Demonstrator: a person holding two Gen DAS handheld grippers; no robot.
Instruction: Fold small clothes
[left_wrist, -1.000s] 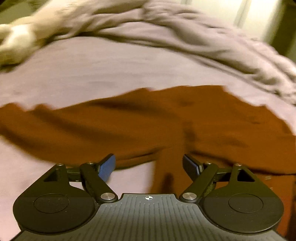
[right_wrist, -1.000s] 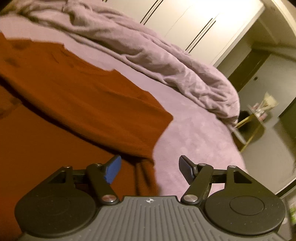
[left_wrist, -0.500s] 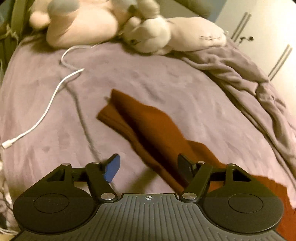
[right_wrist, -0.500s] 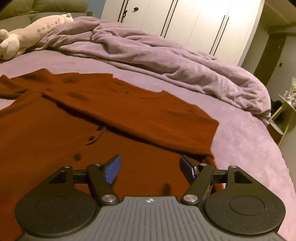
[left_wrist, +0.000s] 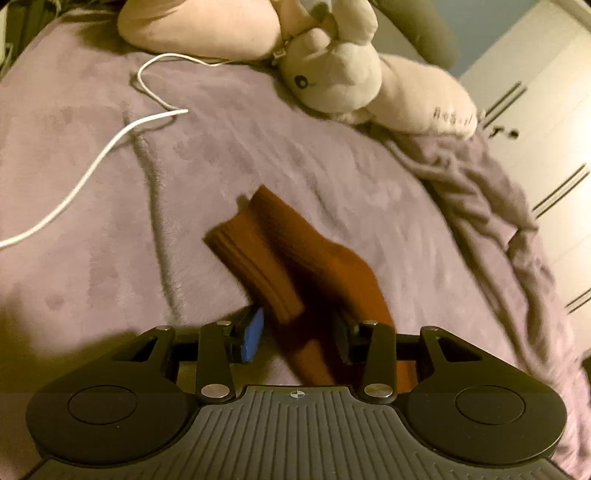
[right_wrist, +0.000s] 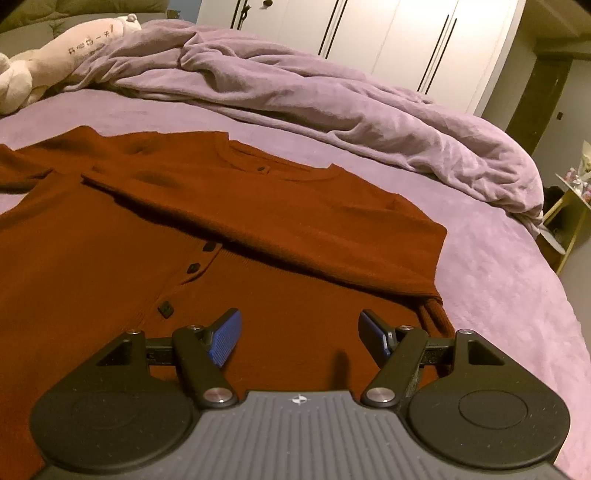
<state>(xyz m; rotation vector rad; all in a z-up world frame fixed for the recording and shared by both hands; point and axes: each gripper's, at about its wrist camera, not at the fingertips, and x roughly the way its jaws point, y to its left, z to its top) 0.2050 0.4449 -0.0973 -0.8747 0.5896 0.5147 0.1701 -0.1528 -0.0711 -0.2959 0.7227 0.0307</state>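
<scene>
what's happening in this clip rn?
A person is folding a rust-brown knit cardigan on a bed with a purple sheet. One sleeve already lies folded across the buttoned front. The left tongs are open around the other sleeve's ribbed cuff, not yet clamped. The right tongs hover open over the body of the garment, holding nothing.

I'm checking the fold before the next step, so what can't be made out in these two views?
- Left wrist: whether the left gripper touches the rust sleeve between its open fingers; shadow hides this.
- Left wrist: the white cable runs off the left edge, its end unseen.
- Right wrist: the cardigan hem is hidden behind the right gripper.
- Right wrist: the print on the plush toy is too small to read.
</scene>
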